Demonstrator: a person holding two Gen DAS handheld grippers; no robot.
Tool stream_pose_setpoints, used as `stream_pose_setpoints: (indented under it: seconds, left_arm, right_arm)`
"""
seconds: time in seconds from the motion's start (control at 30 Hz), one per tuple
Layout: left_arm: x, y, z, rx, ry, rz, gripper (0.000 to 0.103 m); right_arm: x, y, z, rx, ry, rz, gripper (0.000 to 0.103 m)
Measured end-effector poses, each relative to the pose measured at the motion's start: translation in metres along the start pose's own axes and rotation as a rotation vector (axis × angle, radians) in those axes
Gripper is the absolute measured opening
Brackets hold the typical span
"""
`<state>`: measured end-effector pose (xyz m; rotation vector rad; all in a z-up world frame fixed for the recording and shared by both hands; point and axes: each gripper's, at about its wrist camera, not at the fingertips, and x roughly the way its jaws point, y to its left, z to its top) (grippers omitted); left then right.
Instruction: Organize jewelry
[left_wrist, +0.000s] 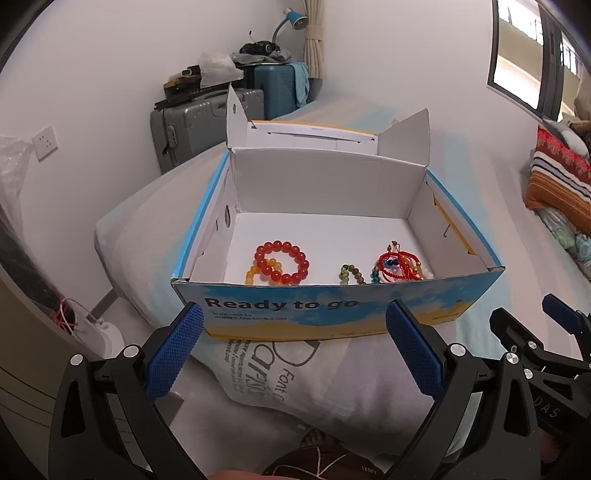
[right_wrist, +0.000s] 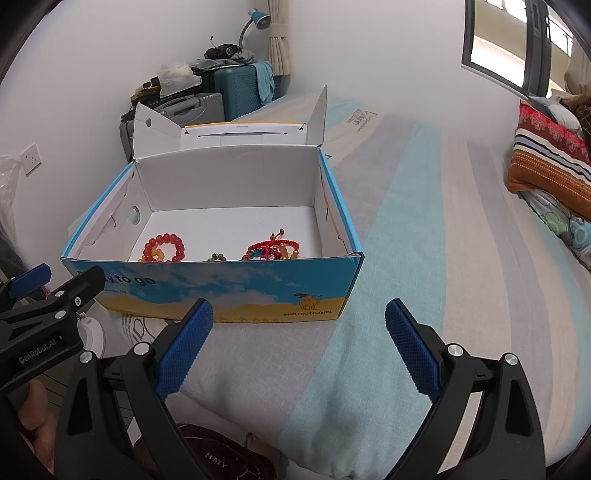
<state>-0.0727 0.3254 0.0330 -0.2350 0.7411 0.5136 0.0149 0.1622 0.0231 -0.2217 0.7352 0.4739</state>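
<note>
An open blue and yellow cardboard box (left_wrist: 332, 314) (right_wrist: 221, 291) stands on the bed, its lid folded back. Inside lie a red bead bracelet (left_wrist: 281, 262) (right_wrist: 165, 246) over a yellow bead bracelet (left_wrist: 255, 272), a green bead bracelet (left_wrist: 349, 275) (right_wrist: 217, 257), and a red cord bracelet (left_wrist: 400, 264) (right_wrist: 273, 249) with coloured beads. My left gripper (left_wrist: 294, 350) is open and empty, just in front of the box. My right gripper (right_wrist: 299, 354) is open and empty, nearer the box's right corner. Each gripper shows at the other view's edge.
The bed has a white pillow (left_wrist: 314, 387) under the box front and a striped sheet (right_wrist: 424, 258). Folded striped blankets (right_wrist: 550, 162) lie at the far right. Suitcases (left_wrist: 207, 122) stand by the wall behind the box.
</note>
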Motion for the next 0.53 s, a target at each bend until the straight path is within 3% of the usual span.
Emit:
stream_pose_setpoints:
  seconds: [0.53]
  left_arm:
    - [-0.002,-0.0009,0.0021,0.002,-0.002,0.012,0.097]
  right_arm:
    - [0.0005,-0.0043,-0.0003,0.004,-0.003,-0.001,0.091]
